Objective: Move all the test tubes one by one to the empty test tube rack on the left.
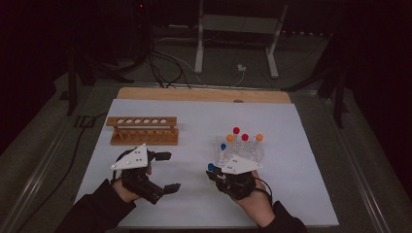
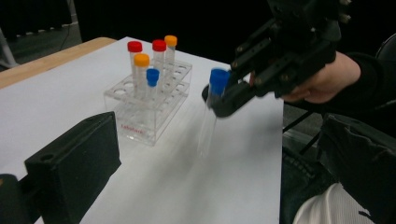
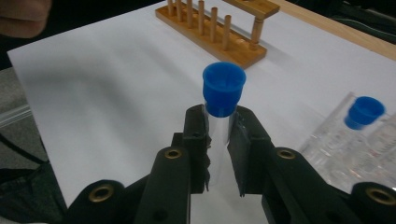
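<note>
My right gripper (image 3: 218, 126) is shut on a clear tube with a blue cap (image 3: 224, 87), gripping it just under the cap and holding it upright above the white sheet. In the high view this tube (image 1: 211, 166) sits at the left tip of the right gripper (image 1: 214, 173), in front of a clear plastic rack (image 1: 257, 154). The rack holds several tubes with red, orange and blue caps. My left gripper (image 1: 169, 171) is open with nothing between its jaws, in front of an empty wooden rack (image 1: 143, 136). One of its fingers (image 2: 70, 168) shows at the lower left.
A white sheet (image 1: 194, 121) covers the table, with a bare wooden strip (image 1: 204, 94) at the far edge. The person's sleeves come in from the near edge. Cables and a stand's legs (image 1: 199, 53) lie on the floor beyond the table.
</note>
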### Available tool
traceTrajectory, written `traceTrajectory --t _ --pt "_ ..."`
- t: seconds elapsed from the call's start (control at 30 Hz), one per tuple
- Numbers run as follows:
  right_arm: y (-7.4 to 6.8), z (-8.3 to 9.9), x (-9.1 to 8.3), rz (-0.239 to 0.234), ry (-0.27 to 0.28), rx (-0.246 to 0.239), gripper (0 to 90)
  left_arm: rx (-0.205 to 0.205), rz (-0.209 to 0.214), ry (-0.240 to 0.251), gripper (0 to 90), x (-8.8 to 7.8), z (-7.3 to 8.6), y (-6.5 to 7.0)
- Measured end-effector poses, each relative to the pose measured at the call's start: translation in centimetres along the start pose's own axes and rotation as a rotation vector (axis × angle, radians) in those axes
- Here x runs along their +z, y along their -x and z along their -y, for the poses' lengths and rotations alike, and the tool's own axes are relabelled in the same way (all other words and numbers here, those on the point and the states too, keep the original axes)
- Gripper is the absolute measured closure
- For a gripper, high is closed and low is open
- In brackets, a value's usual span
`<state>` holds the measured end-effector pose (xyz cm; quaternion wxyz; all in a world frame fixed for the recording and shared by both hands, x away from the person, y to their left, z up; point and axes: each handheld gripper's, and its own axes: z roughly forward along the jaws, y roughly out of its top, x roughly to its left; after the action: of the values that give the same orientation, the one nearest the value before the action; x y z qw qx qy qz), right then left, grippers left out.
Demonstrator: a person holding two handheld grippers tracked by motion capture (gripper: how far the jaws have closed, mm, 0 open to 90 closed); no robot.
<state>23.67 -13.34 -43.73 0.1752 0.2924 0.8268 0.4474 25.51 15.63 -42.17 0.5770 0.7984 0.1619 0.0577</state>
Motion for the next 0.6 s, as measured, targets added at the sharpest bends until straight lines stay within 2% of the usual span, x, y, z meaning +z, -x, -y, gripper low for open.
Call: traceTrajectory --t 0.3,0.47,0.53,0.6 --pt "-0.8 -0.1 0.5 -0.028 -0.008 -0.019 77.1 0.014 0.048 0.009 4.3 2.1 -1.1 0.2" --pt "-1.2 -0.2 0.7 -0.041 -0.008 -0.024 77.1 0.024 0.039 0.01 9.5 3.0 -1.3 0.2" --pt "-1.3 -0.2 0.8 -0.046 -0.009 -0.026 77.1 0.024 0.029 0.012 16.4 3.2 -1.3 0.2" --pt "-1.4 -0.3 0.8 -0.049 -0.007 -0.03 77.1 0.028 0.033 0.005 18.0 3.4 -1.3 0.1"
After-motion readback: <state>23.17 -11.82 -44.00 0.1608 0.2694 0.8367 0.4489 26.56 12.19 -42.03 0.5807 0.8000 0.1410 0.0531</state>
